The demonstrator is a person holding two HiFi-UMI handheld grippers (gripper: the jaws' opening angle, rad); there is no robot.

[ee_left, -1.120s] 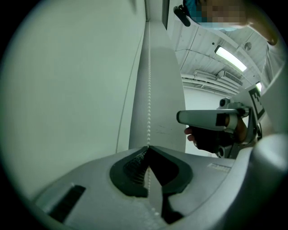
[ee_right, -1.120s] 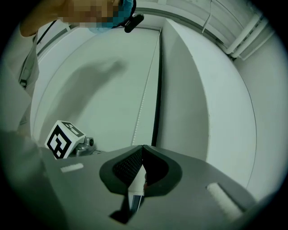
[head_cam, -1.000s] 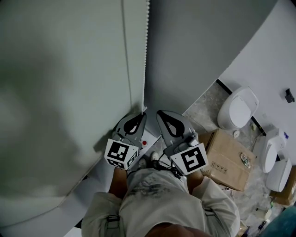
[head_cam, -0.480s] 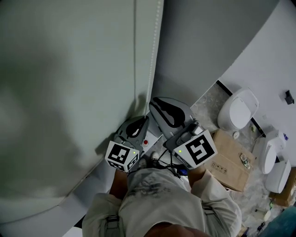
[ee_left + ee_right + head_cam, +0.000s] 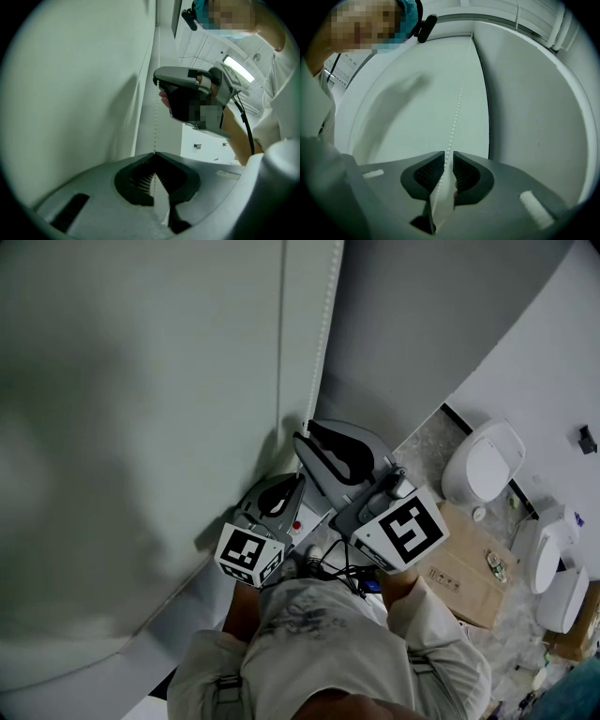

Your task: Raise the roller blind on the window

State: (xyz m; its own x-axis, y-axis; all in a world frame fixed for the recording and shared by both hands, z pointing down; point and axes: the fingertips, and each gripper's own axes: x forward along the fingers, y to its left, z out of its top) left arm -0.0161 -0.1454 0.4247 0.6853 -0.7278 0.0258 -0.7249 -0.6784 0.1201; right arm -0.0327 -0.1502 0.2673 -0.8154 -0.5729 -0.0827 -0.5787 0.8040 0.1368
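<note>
Blind [image 5: 141,381]: it is hanging down pale and flat over the window, filling the left side of the head view.
Chain [image 5: 323,334]: this thin white bead chain is hanging straight down just beside the blind's right edge. It is running through both tools, one above the other.
Left tool [image 5: 153,153]: it is sitting lower on the chain. Its jaws are meeting at the tips and clamping the chain, which is entering exactly where they join.
Right tool [image 5: 447,153]: it is sitting higher on the chain, just above the left tool. Its jaws are standing slightly apart with the chain passing down the narrow gap, lying closer to the left tip, and the pads are not pressing on it.
Person [image 5: 319,652]: the person is standing close to the window in pale sleeves, holding both tools out toward the chain with the marker cubes facing back.
Wall [image 5: 422,315]: this grey surface is rising to the right of the chain.
Floor [image 5: 422,451]: a cardboard box [image 5: 459,563] is lying near the person's right side, and a white toilet [image 5: 483,460] is standing just beyond it.
</note>
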